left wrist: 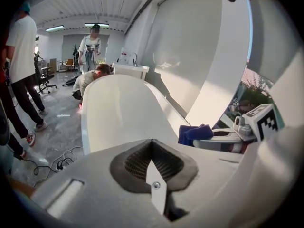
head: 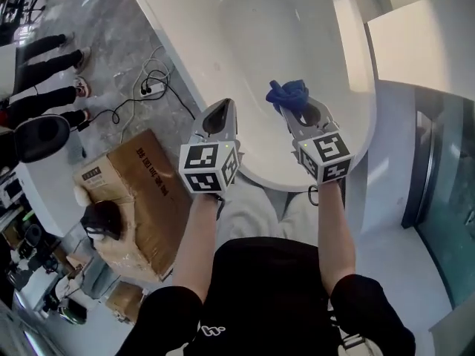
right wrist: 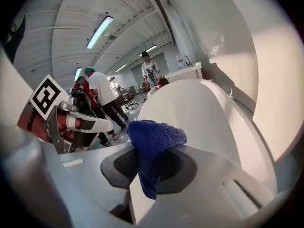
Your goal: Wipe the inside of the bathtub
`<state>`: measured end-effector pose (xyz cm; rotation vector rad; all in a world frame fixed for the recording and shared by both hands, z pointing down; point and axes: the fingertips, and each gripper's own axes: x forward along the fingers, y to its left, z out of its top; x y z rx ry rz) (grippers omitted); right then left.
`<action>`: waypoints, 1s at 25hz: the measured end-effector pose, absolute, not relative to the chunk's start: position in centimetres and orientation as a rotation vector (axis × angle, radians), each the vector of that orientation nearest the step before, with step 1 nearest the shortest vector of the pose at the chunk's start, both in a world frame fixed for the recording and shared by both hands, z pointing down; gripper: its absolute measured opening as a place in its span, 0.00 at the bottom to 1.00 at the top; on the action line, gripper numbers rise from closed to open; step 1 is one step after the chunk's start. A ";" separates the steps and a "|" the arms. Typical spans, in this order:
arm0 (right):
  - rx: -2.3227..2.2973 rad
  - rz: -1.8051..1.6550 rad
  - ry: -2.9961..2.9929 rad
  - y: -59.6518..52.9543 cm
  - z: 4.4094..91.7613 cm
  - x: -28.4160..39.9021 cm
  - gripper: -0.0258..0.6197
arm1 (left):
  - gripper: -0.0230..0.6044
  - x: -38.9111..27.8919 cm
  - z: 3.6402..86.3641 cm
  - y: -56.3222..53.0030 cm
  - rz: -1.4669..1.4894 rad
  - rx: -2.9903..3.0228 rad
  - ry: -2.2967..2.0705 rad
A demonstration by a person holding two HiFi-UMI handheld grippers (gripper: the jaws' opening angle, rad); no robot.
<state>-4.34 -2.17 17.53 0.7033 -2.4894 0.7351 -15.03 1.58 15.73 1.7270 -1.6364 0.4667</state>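
Above the bathtub's (head: 249, 39) near end, my right claw (head: 291, 108) grips the blue cloth (head: 288, 93); my left claw (head: 220, 114) is clenched, empty.

Bright daylight; glare on bathtub (head: 349, 43) rim; gripper views fisheye-warped, corners black.

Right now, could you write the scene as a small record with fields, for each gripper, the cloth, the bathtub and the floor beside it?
Left gripper: fingers shut, holding nothing, by the tub's near rim
Right gripper: fingers shut on the blue cloth
Blue cloth: bunched, over the near end of the tub's inside; contact with the surface cannot be told
Bathtub: white, oval
Floor left of tub: cardboard box, white power strip with cables
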 end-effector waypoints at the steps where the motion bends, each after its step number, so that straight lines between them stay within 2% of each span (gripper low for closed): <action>1: 0.706 0.754 -2.476 -2.2 19.1 -4.6 0.16 | 0.04 -14.8 17.3 1.1 0.474 1.729 -1.611; 13: 0.682 0.870 -2.332 -3.3 36.0 -7.3 0.16 | 0.04 -15.8 34.2 -2.3 0.561 1.627 -1.461; 25: 0.690 0.967 -2.267 -4.3 48.4 -9.7 0.16 | 0.04 -17.6 45.9 -5.1 0.598 1.551 -1.439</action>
